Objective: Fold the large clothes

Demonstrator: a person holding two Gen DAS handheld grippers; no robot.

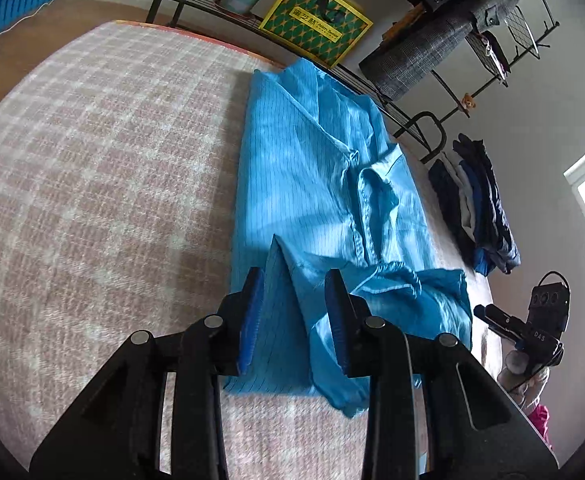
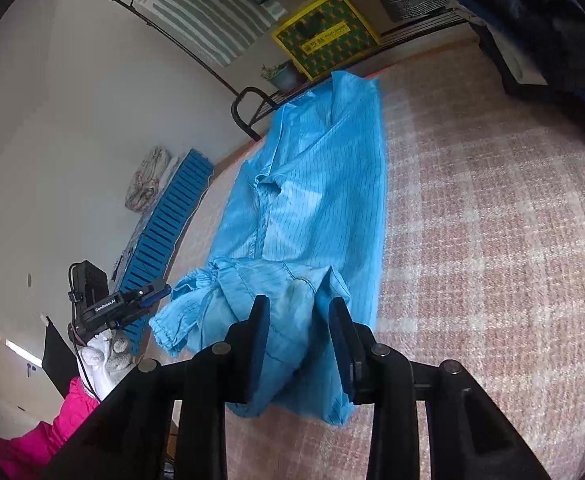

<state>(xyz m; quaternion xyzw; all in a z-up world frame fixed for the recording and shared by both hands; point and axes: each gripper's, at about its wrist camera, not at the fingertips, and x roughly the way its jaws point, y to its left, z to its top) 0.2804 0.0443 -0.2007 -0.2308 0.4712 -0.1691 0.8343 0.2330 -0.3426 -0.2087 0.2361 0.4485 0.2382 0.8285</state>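
Fabric is what I am dealing with here: a large blue garment (image 1: 312, 184) with fine dark pinstripes, lying lengthwise on the pink-and-white checked bedcover (image 1: 92, 168), its sides already brought in so it makes a long narrow strip running away from me toward the yellow box (image 1: 316, 24) at the far edge. From my left gripper (image 1: 294, 320) I see the jaws partly apart, with a raised ridge of the near hem standing between the blue pads; the pads do not look to be pressing on it. My right gripper (image 2: 300, 340) reads the same, jaws partway open over the near end of the cloth, a fold peaking between them but nothing clamped that I can make out. A gathered cuff and loose sleeve spill off the strip on the right-hand side of the left view. I judge this cloth thin, light and rather slick, with a sheen that suggests layers will slide over each other, so it will sag and shift if lifted by one point. I would take hold at the two near corners of the hem, pinching all layers together, and keep both hands level when carrying that end toward the collar.
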